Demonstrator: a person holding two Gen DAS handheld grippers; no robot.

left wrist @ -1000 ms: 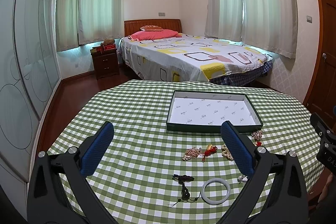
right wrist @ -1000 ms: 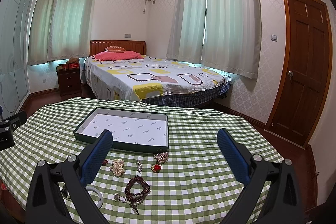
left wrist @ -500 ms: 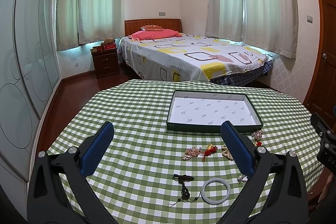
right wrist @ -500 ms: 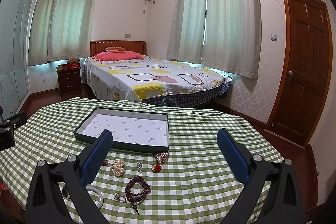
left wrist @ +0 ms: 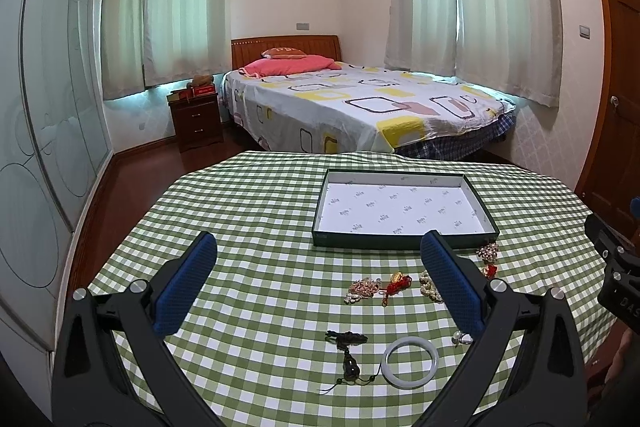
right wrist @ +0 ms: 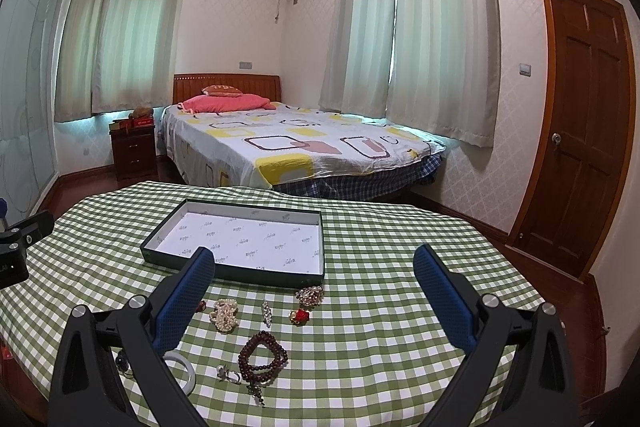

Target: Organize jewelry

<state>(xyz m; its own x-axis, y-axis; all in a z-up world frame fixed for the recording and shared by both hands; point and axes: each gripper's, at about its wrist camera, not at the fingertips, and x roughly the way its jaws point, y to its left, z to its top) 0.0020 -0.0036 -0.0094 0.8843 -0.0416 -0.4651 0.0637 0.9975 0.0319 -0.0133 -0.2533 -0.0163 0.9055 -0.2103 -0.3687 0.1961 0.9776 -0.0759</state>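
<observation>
A shallow dark green box [left wrist: 404, 241] with a white lining stands empty on the green checked tablecloth; it also shows in the right wrist view [right wrist: 240, 271]. Jewelry lies in front of it: a white bangle [left wrist: 410, 362], a black cord pendant [left wrist: 349, 351], a red knot charm [left wrist: 397, 283], a pearl cluster [right wrist: 225, 314], a dark bead bracelet [right wrist: 262, 357], a brooch [right wrist: 309, 295], a red ornament [right wrist: 299, 315]. My left gripper [left wrist: 318, 285] is open and empty above the cloth. My right gripper [right wrist: 314, 297] is open and empty above the jewelry.
The round table [left wrist: 248, 219] drops off at its edges on all sides. A bed [left wrist: 360, 111] stands beyond it, a nightstand [left wrist: 196, 121] at the back left, a wardrobe [left wrist: 44, 131] on the left, a wooden door [right wrist: 580, 131] on the right.
</observation>
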